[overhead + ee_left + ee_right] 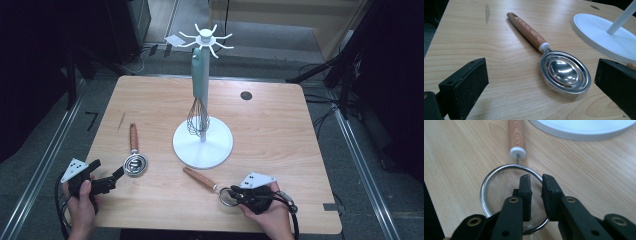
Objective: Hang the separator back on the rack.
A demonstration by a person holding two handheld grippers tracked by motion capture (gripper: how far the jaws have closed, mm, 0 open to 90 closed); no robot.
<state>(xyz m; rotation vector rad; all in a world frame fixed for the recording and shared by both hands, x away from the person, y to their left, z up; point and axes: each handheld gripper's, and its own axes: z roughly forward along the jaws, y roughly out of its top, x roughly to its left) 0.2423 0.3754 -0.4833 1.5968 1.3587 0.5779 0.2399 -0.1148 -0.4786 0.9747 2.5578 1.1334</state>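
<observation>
Over strainer (506,195) right tongs (536,182) narrow, hiding mesh; left tongs (541,82) wide.

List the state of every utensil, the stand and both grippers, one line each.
whisk: hanging from the stand, wires down.
stand: upright on the table.
egg separator: lying flat, untouched.
strainer: lying flat, mesh ring under the right fingers.
left gripper: open wide, nothing between.
right gripper: narrowly open over the strainer's mesh.

Item count: one whisk (198,118), one rack (202,142), one egg separator (135,162), one strainer (227,195), two tongs.
</observation>
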